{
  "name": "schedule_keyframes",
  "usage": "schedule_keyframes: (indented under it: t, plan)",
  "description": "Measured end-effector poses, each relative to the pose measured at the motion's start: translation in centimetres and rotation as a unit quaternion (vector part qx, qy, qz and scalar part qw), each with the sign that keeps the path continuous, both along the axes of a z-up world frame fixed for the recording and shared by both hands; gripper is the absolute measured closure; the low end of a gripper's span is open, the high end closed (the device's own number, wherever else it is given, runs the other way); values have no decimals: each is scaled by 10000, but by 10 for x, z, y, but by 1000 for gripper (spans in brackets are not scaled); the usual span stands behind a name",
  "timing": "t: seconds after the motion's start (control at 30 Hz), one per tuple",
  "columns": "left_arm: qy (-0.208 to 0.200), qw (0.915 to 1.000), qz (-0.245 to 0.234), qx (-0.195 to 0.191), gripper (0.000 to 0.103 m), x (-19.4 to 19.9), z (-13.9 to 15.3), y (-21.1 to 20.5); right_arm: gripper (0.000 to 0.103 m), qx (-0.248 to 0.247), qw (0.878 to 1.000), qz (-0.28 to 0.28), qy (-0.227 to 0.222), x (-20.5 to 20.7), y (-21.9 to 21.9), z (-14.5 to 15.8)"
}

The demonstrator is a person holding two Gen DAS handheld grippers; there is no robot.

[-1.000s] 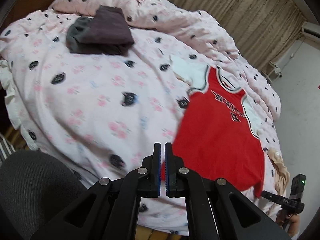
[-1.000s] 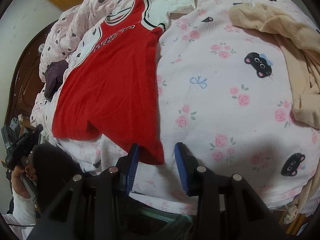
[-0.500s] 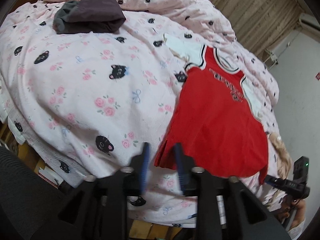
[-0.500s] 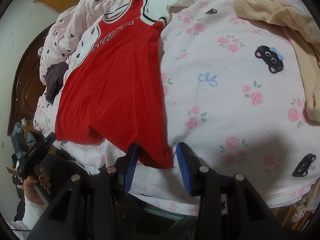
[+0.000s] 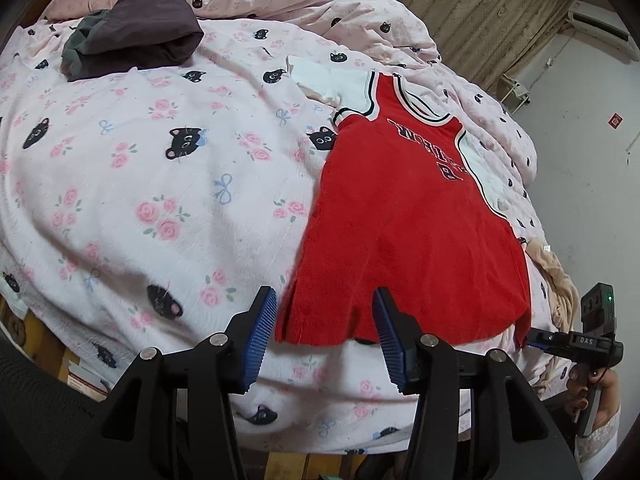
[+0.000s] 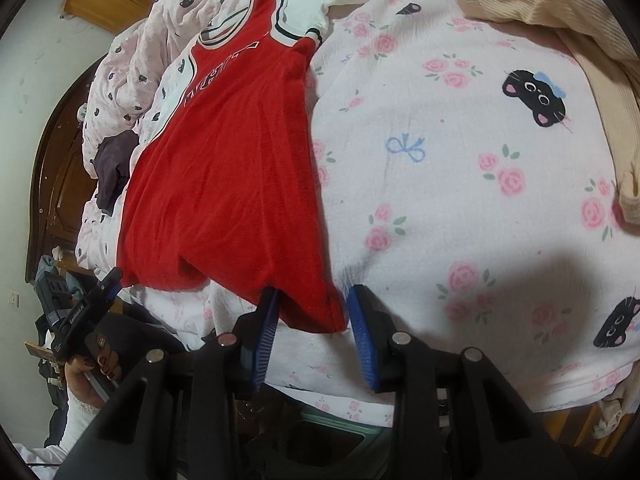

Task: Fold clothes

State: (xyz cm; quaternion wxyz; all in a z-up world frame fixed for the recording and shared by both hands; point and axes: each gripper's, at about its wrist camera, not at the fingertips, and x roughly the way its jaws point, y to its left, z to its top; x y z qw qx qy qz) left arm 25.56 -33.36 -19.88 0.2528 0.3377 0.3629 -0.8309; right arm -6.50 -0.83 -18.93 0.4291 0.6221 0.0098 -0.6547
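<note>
A red jersey shirt (image 5: 404,216) with white sleeves lies flat on the pink cat-print bedspread (image 5: 152,168), collar toward the far side. My left gripper (image 5: 326,300) stands open at the near edge, its blue pads on either side of the shirt's left hem corner. In the right wrist view the same red shirt (image 6: 224,168) runs up and left, and my right gripper (image 6: 312,300) is open with the right hem corner lying between its fingers. Neither gripper has closed on the cloth. The other gripper (image 6: 86,308) shows at the left edge, held by a hand.
A folded dark purple and grey garment (image 5: 136,28) lies at the far left of the bed. A beige knit sweater (image 6: 568,36) is heaped at the right. The bed edge runs just under both grippers. A dark wooden headboard (image 6: 56,184) stands at the left, with curtains (image 5: 492,12) beyond the bed.
My left gripper went from shut to open and moved in to straddle the shirt's left hem corner. My right gripper stayed open and crept closer around the right hem corner.
</note>
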Motion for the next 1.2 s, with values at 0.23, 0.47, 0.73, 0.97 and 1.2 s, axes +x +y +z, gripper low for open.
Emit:
schedule_keyframes:
  t: [0.23, 0.47, 0.73, 0.97, 1.2]
  plan:
    - [102, 9998, -150, 83, 98, -8, 0, -3, 98, -4, 9999, 95, 76, 2, -1, 4]
    - [546, 9984, -115, -127, 98, 9, 43, -4, 98, -834, 9964, 33, -140, 1, 16, 33]
    - [161, 9997, -195, -2, 98, 9, 34, -2, 98, -1187, 9923, -75, -356, 4, 45, 46]
    - [-339, 9990, -235, 174, 97, 5, 12, 0, 98, -252, 9996, 75, -64, 6, 40, 27]
    - [-469, 9987, -109, -188, 88, 5, 18, -1, 97, 880, 9946, 314, 458, 18, 23, 2]
